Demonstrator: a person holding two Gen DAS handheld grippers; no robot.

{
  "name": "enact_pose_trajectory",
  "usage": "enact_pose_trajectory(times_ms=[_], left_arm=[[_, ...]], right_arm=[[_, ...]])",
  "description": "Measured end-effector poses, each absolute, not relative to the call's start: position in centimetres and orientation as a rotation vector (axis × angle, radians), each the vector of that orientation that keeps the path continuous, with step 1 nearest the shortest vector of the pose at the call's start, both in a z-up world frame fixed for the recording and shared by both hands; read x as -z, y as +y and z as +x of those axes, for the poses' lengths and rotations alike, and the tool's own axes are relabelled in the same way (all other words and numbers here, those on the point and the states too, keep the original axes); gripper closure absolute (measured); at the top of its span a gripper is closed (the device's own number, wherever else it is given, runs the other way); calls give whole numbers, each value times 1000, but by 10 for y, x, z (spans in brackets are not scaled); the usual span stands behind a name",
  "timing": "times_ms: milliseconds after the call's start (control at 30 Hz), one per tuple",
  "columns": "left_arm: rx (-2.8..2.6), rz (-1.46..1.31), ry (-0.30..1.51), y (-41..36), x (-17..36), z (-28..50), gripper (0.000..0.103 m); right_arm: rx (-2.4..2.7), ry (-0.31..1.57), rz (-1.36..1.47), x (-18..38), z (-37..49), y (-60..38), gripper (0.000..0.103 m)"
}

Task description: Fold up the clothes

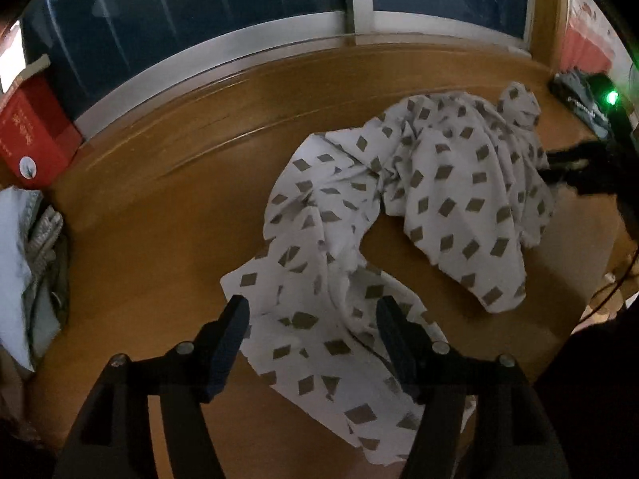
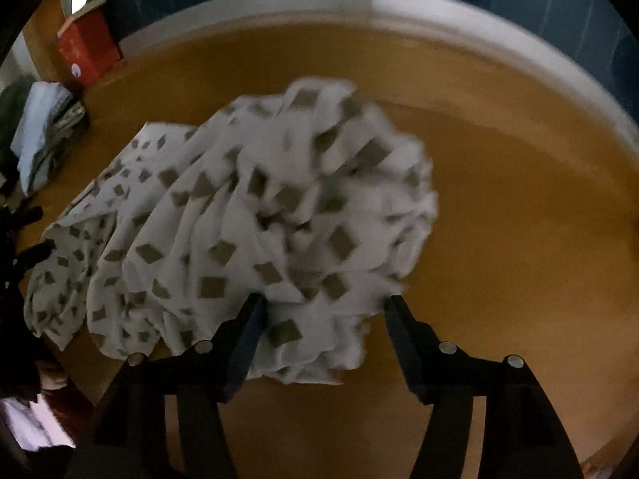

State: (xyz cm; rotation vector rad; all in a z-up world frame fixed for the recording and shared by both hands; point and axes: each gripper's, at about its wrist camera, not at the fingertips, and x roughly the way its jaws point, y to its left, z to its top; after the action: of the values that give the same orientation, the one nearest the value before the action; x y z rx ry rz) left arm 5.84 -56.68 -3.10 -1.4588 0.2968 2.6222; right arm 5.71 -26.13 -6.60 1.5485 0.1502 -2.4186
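A white garment with grey diamond print (image 1: 399,207) lies crumpled on the brown wooden surface (image 1: 159,219). My left gripper (image 1: 313,315) hovers open above its near end, one finger on each side of the cloth. In the right wrist view the same garment (image 2: 239,223) is a bunched heap, blurred at its far side. My right gripper (image 2: 325,311) stands open over the heap's near edge, with cloth between its fingers but nothing clamped. The other gripper shows dark at the far right of the left wrist view (image 1: 579,167), touching the garment's edge.
A red box (image 1: 36,135) stands at the back left by the dark window (image 1: 199,12). Folded pale clothes (image 1: 28,263) are stacked at the left edge, also seen as a folded stack (image 2: 44,135) in the right wrist view. A dark device with a green light (image 1: 611,97) sits far right.
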Motion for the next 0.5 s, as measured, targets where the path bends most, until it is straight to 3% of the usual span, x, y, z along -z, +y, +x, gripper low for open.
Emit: enact_pose_trajectory(times_ms=[167,333,500], left_arm=[[-2754,-1383,60,-561,17,52,39],[-2796,-1356,-153,-535,13,39,39],[-2830,-1417,-65,-501,22,32,39]], right_arm=[[2367,310,1508,68,63,-278,40],[2312,146,1527,70,57,-261,40],[2291,262,1481,66,63,-258,40]])
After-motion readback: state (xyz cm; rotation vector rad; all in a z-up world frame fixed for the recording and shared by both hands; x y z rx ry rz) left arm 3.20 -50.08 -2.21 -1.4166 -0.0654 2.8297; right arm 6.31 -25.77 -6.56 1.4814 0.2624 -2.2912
